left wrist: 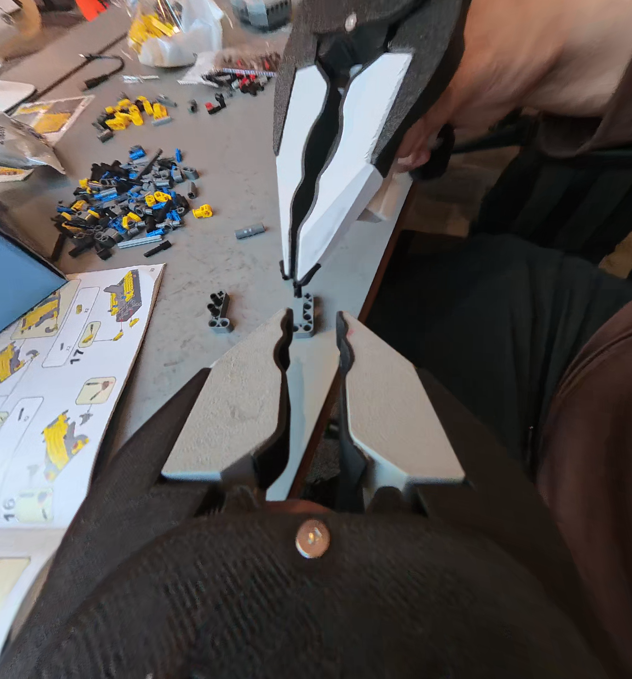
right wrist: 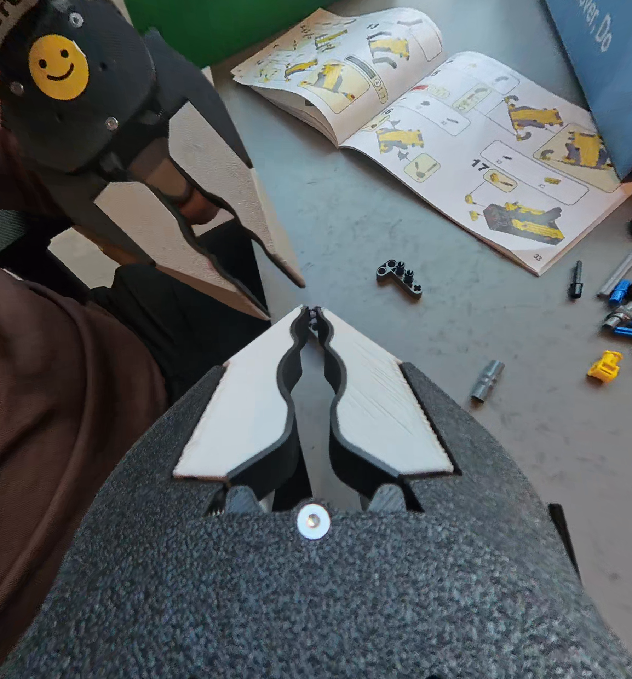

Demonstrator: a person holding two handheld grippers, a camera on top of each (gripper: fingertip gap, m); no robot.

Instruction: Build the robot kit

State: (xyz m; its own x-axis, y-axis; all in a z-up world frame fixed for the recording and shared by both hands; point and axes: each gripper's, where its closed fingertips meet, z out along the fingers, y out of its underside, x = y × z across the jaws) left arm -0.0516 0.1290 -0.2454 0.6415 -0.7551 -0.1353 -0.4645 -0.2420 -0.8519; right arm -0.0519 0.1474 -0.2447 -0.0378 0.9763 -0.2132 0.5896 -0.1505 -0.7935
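The grey beam (left wrist: 304, 319) with holes lies near the table edge (left wrist: 382, 264), between the spread fingertips of the left gripper (left wrist: 314, 318). The right gripper (left wrist: 295, 282) pinches a small black pin (right wrist: 312, 315) just above the beam. The beam looks light, stiff and smooth; its long sides seem best for holding. A second beam (left wrist: 219, 311) lies beside it.
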